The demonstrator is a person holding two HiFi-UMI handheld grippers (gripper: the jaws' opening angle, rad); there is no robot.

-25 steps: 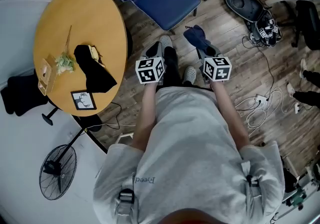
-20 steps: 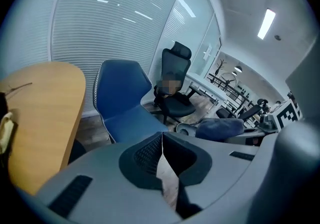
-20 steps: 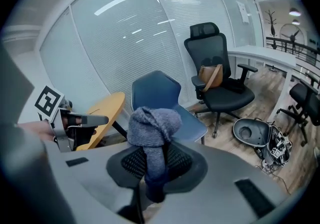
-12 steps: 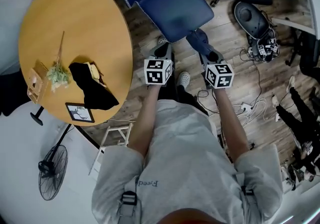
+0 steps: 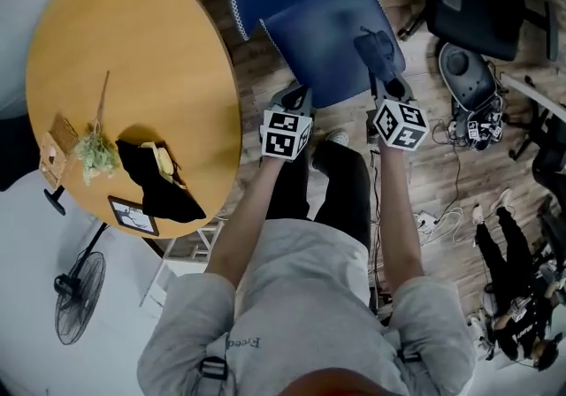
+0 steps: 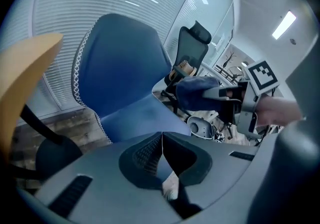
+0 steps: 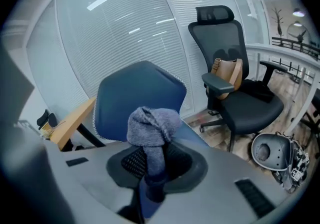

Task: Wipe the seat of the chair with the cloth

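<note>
My right claw (image 5: 386,76) is clamped on the bunched grey-blue knitted cloth (image 7: 151,129). In the right gripper view the wad bulges out above the jaws while a narrow tail runs down between them. That puts my grip on the thin part and leaves the fat end free to do the rubbing.

In the head view this claw sits at the upper middle of the frame, with the cloth over the right-hand part of the padded blue fabric chair seat (image 5: 318,32). I cannot tell from here whether the cloth touches the fabric. I hold it reaching forward and low because the seat needs wiping, not the blue backrest (image 7: 136,97) with its white-stitched edge, which rises behind.

My left claw (image 5: 292,101) has its jaws together with nothing between them. It hangs at the seat's near edge, left of the other claw, and I judge it is kept there to stay out of the cloth's path.

The round yellow wooden table (image 5: 133,32) fills the left of the head view, and the black garment (image 5: 159,182) lying on it has no part in this.

I judge the wiping is only about to begin. The next move calls for pressing the wad down flat and sweeping it across the seat. Since I hold it only by the tail, a hard drag could pull the cloth loose.
</note>
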